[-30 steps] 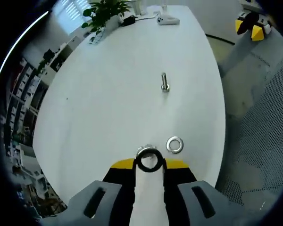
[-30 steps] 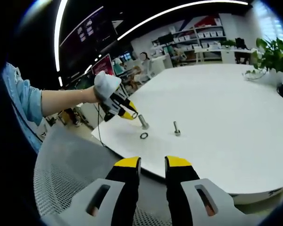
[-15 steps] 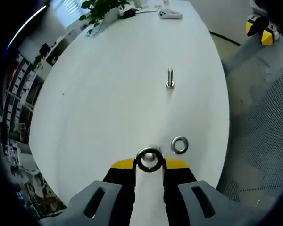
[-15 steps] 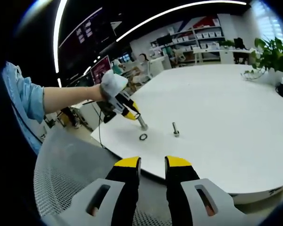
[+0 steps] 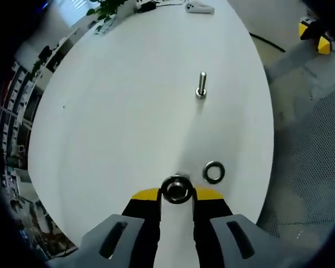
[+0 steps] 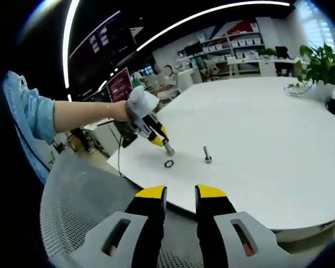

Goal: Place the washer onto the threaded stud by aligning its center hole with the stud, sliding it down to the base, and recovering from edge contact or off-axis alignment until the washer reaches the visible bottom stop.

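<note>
My left gripper (image 5: 176, 192) is shut on a steel washer (image 5: 176, 189), held flat between its yellow tips. Grey metal fills the washer's hole: the top of an upright threaded stud (image 6: 170, 149) seen end-on beneath it. In the right gripper view the left gripper (image 6: 159, 139), held by a gloved hand, tilts down onto that stud near the table's edge. A second washer (image 5: 214, 172) (image 6: 169, 163) lies flat on the table beside the stud. My right gripper (image 6: 180, 194) hovers off the table edge, open, with nothing between its jaws.
Farther in on the white table (image 5: 128, 111) a second bolt (image 5: 201, 85) (image 6: 207, 154) stands upright. A potted plant (image 6: 324, 67) and a white device (image 5: 198, 7) sit at the far end. A mesh chair (image 6: 78, 223) lies below the right gripper.
The left gripper has moved the washer over the stud's top; the washer's hole, bare before, now shows metal. In the right gripper view the hand has shifted right toward the stud.
</note>
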